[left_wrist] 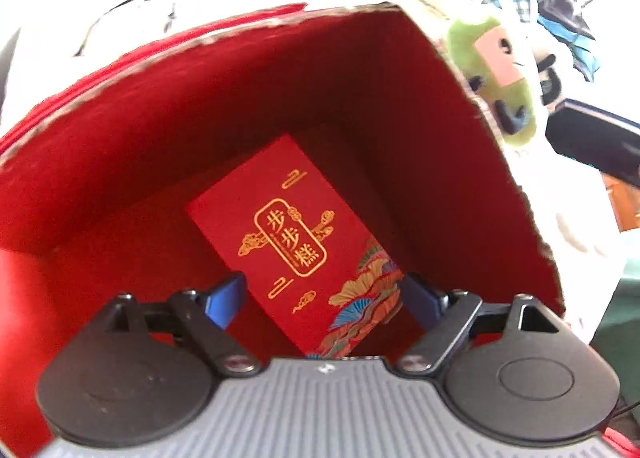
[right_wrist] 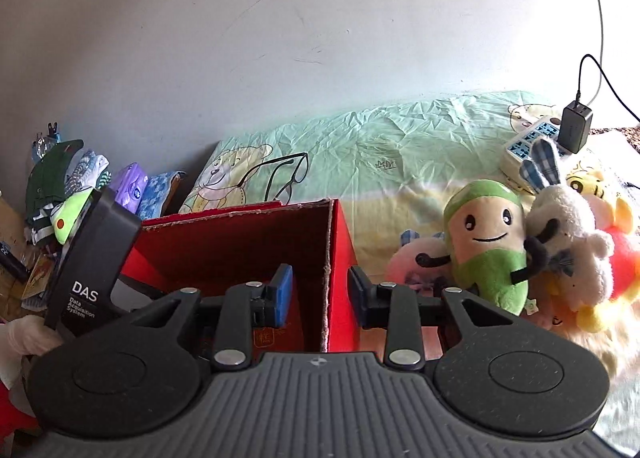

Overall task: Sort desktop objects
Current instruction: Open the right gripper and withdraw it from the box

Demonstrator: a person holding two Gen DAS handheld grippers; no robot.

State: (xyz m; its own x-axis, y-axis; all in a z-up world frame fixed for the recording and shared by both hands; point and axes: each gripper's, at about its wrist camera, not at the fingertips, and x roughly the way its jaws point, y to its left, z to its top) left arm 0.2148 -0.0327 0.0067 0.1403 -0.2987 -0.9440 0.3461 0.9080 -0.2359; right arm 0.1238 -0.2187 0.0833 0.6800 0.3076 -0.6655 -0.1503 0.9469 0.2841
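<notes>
Inside the red box, a red envelope with gold lettering lies tilted against the bottom. Just above it, the left gripper points steeply down into the box with its jaws spread wide, 1 blue pad on each side of the envelope's near end and neither one pressing on it.

From the right wrist view, the right gripper sits over the near corner of the same box, its jaws partly apart and straddling the box's cardboard edge without gripping it. A gloved hand holds the left gripper's black body at the left edge.

Beside the box, on a green sheet printed with bears, lies a pile of plush toys, with a green one nearest. A pair of glasses rests behind the box, and a power strip with a charger sits at the far right.
</notes>
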